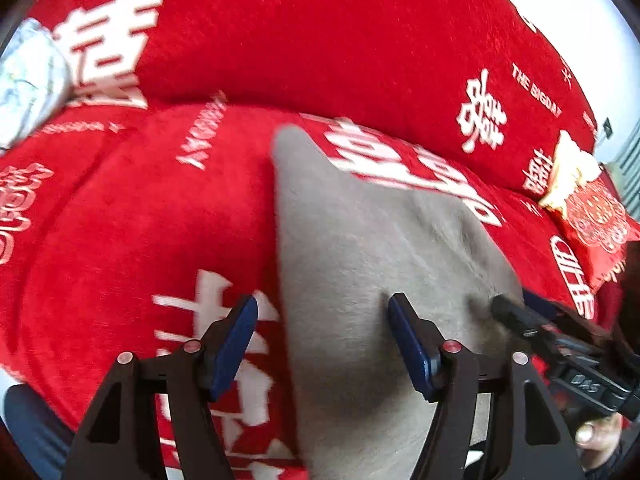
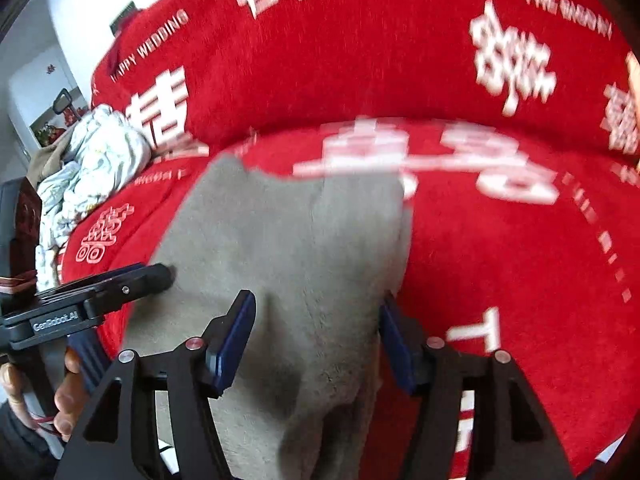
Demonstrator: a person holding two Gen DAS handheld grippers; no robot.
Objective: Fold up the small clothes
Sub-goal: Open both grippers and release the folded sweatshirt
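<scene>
A small grey garment (image 1: 372, 264) lies spread on a red sofa cover with white characters; it also shows in the right wrist view (image 2: 280, 248). My left gripper (image 1: 322, 344) is open, its jaws wide apart over the garment's left edge near the front. My right gripper (image 2: 316, 340) is open above the garment's near right part. The right gripper's fingers (image 1: 516, 316) show at the garment's right edge in the left wrist view. The left gripper's fingers (image 2: 132, 280) show at its left edge in the right wrist view.
The red sofa backrest (image 1: 320, 40) rises behind the seat. A pile of pale printed clothes (image 2: 92, 160) lies at the sofa's left end, also seen in the left wrist view (image 1: 28, 80). A red and gold cushion (image 1: 592, 208) sits at the right end.
</scene>
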